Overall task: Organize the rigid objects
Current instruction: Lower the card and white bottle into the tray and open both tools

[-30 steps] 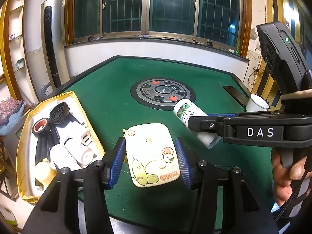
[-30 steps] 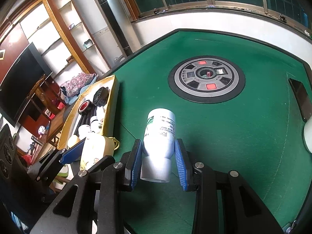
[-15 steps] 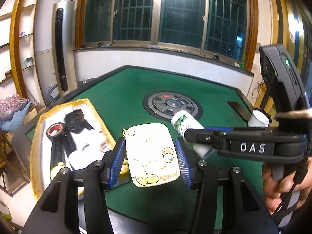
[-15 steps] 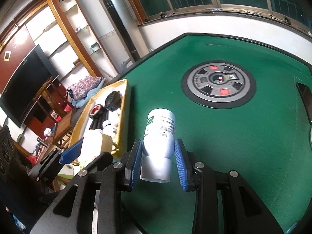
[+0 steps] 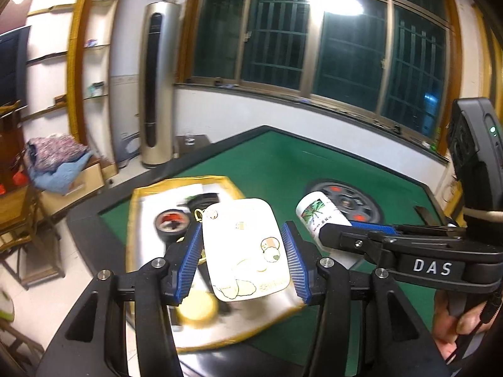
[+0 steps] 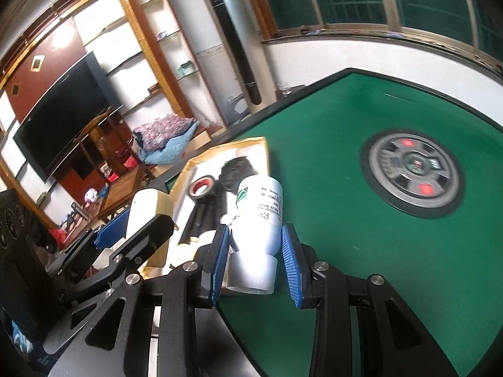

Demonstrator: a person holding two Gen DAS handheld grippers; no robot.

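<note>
Left gripper: black frame w/ ribbed blue pads, clamped on a cream power bank, one flat rounded slab w/ cartoon print and a gold loop at its top corner; held in the air over the tray.
Right gripper: same build, "DAS" on its side in the left view; jaws closed on a white bottle, one smooth cylinder w/ ribbed cap toward the camera, green leaf label and small print.
Bottle position: above the table's near edge, just right of the tray.
Tray: one shallow rectangular box, gold rim, white lining, at the table's left corner.
Tray contents: 1 roll of black tape w/ red core, 1 dark crumpled item behind it, 1 pale yellow round piece; rest blurred, can't count.
Table: green felt top, black border, 1 round grey hub w/ red buttons at centre.
Hand: fingers wrapped round the right gripper's handle, lower right of the left view.
</note>
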